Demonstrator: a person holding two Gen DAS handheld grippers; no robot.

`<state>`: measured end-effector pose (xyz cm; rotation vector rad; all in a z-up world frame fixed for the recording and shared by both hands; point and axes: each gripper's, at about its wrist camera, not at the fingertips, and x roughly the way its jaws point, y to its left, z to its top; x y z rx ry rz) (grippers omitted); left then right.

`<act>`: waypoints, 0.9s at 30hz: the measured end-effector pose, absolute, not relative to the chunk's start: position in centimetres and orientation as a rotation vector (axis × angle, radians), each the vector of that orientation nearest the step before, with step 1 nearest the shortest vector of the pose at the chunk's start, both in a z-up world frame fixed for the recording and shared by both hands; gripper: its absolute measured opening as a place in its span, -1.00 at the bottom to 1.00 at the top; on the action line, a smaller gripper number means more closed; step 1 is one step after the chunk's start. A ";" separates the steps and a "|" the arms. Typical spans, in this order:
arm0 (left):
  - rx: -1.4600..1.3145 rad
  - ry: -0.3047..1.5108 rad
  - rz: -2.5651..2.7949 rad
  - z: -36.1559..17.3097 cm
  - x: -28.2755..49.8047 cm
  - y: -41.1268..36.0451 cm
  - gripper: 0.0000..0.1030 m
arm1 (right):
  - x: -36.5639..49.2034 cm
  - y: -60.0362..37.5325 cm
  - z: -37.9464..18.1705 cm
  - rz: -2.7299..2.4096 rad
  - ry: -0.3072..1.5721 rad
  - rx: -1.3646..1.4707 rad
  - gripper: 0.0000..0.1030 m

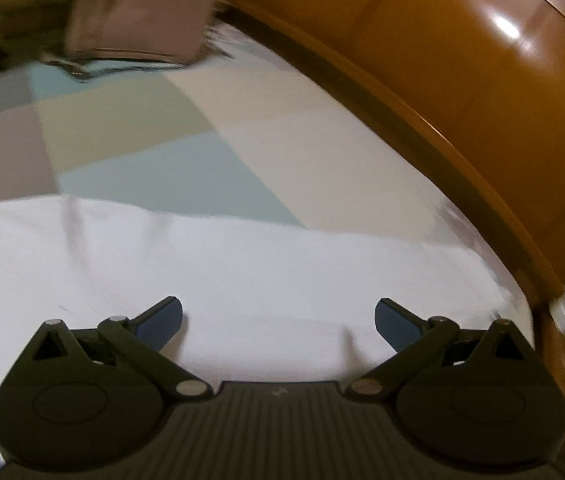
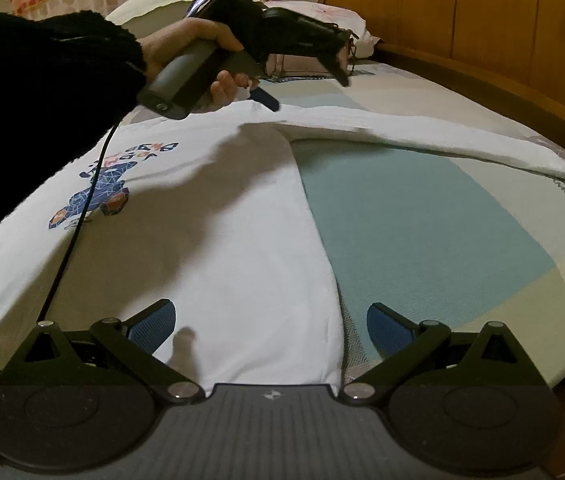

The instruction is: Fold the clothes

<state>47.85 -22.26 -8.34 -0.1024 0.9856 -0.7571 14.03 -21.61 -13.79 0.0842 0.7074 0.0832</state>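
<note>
A white long-sleeved shirt (image 2: 242,216) with a blue bear print (image 2: 98,192) lies flat on the bed. One sleeve (image 2: 442,144) stretches out to the right. My right gripper (image 2: 272,322) is open low over the shirt's side edge, one finger above the cloth and the other above the sheet. A hand (image 2: 186,48) holds my left gripper (image 2: 302,84) open above the shoulder where that sleeve starts. In the left wrist view the left gripper (image 1: 278,320) stands open over white cloth (image 1: 202,272), with nothing between its fingers.
The bed has a patchwork sheet (image 2: 422,220) in teal, beige and grey. A glossy wooden headboard (image 1: 462,80) curves along the right. A pink pillow (image 1: 134,28) lies at the head of the bed. A black cable (image 2: 74,240) trails over the shirt.
</note>
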 end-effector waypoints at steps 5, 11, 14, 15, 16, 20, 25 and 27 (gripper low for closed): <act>-0.080 1.062 -0.776 -10.1 46.7 -24.3 0.98 | 14.4 -22.0 -13.7 0.083 0.705 0.107 1.00; -0.062 1.109 -0.789 -9.1 44.2 -24.3 0.98 | 14.9 -22.1 -13.5 0.081 0.696 0.118 1.00; -0.055 1.082 -0.761 -6.7 43.0 -23.2 0.98 | 15.3 -21.9 -13.6 0.081 0.690 0.121 1.00; -0.055 1.067 -0.752 -5.8 42.6 -22.6 0.98 | 15.2 -21.8 -13.7 0.086 0.687 0.118 1.00; -0.053 1.049 -0.742 -4.8 42.0 -22.0 0.98 | 15.1 -21.6 -13.7 0.093 0.683 0.114 1.00; -0.030 0.983 -0.687 -0.9 39.0 -18.7 0.98 | 14.2 -20.9 -13.6 0.141 0.659 0.106 1.00; -0.007 0.961 -0.586 2.1 34.5 -13.4 0.98 | 13.5 -19.4 -13.4 0.244 0.618 0.114 1.00; 0.010 0.958 -0.551 2.2 32.6 -11.0 0.98 | 13.2 -18.7 -13.5 0.256 0.614 0.089 1.00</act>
